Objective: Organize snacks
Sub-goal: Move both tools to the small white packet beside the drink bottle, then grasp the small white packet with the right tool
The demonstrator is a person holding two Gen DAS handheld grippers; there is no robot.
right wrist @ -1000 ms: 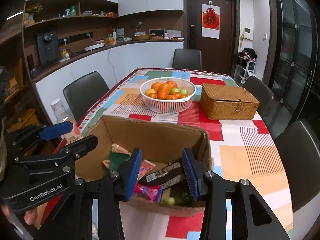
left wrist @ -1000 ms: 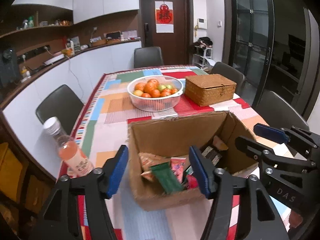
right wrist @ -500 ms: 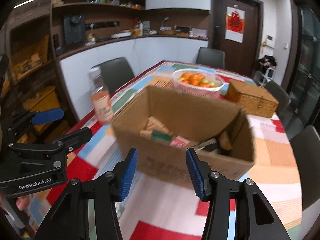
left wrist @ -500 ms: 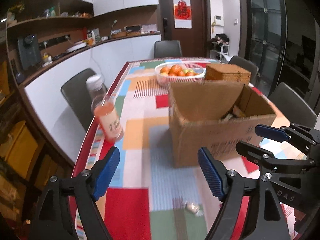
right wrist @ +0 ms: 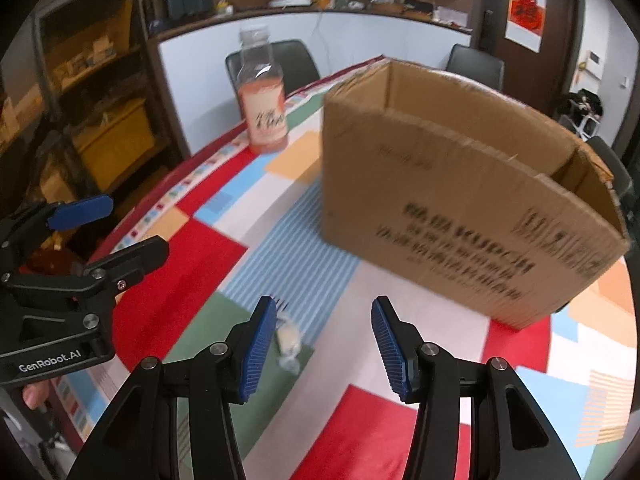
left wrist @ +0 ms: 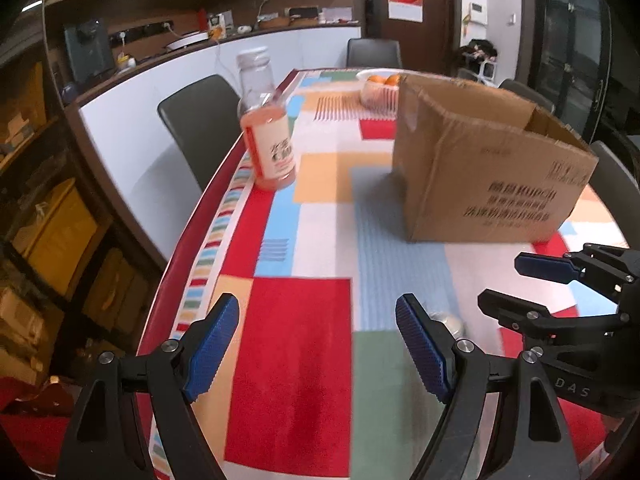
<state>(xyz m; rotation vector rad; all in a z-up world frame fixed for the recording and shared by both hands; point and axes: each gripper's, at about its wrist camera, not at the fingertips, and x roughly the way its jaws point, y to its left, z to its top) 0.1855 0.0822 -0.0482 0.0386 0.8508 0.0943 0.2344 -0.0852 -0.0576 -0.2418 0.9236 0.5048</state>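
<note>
**Snack lies loose on the table before the box**

Snack [right wrist: 289, 339], a small pale wrapped piece, lies on the table [left wrist: 288, 360] near its front edge, where a green patch of the cloth meets a blue-striped one. It is blurred, so I cannot tell what kind it is. In the left wrist view it [left wrist: 450, 320] shows just behind the right finger of the left gripper [left wrist: 318, 346].

Both grippers hang above the table with nothing between their fingers. The left gripper stands wide open. The right gripper [right wrist: 324, 344] is open too, a little less wide; the snack is just beside its left finger [right wrist: 260, 344], outside the gap. I cannot tell if they touch.

A cardboard box [left wrist: 480, 168] stands behind the snack, toward the right side of the table, with its top open. Its inside is hidden from both cameras. A bottle [left wrist: 268, 128] with pink drink stands upright near the left edge, well apart from the box. Behind the box, a white bowl [left wrist: 376, 84] of oranges shows partly.
</note>
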